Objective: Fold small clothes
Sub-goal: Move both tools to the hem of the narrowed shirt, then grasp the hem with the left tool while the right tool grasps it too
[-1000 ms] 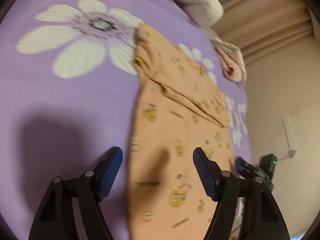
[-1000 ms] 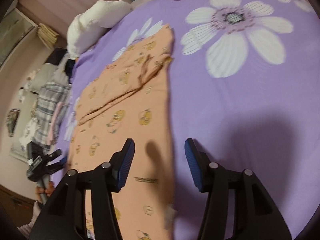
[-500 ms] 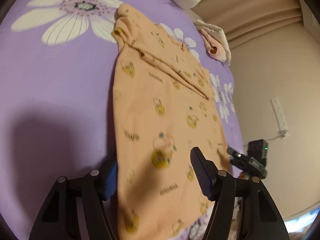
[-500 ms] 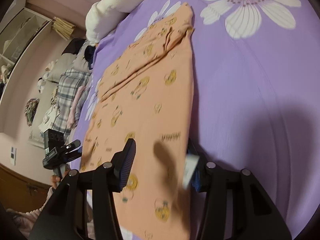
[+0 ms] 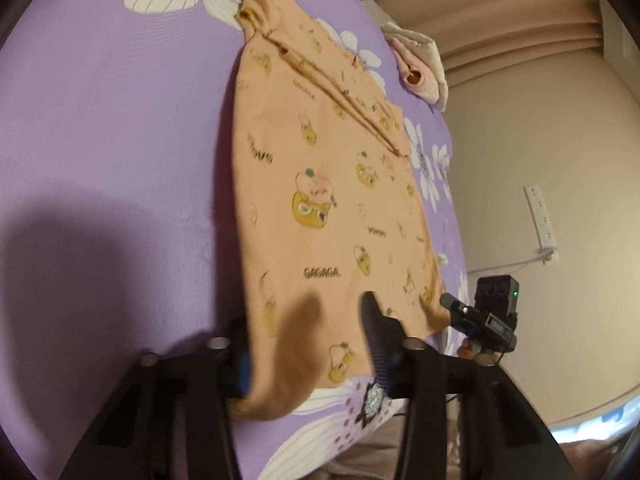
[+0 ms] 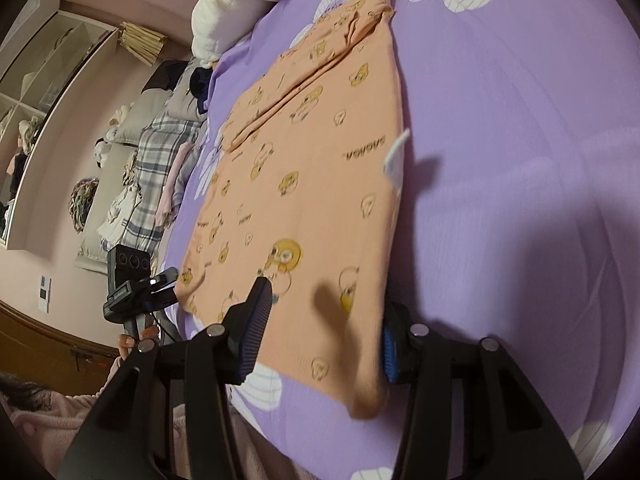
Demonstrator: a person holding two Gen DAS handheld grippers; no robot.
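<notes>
Orange printed garment (image 5: 328,184) lies flat on the purple flowered bedsheet (image 5: 112,140), its near hem between both grippers' spread fingers. Left gripper (image 5: 308,344) and right gripper (image 6: 320,328) each straddle a corner; cloth hides one pad of each, so actual contact is unclear.

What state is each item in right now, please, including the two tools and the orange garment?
Orange garment: spread flat on the purple sheet, sleeve folded across, near corners between the tools' fingers.
Left tool: open, straddling the near-left corner.
Right tool: open, straddling the near-right corner.
White tag: sticking up at the garment's edge.
</notes>
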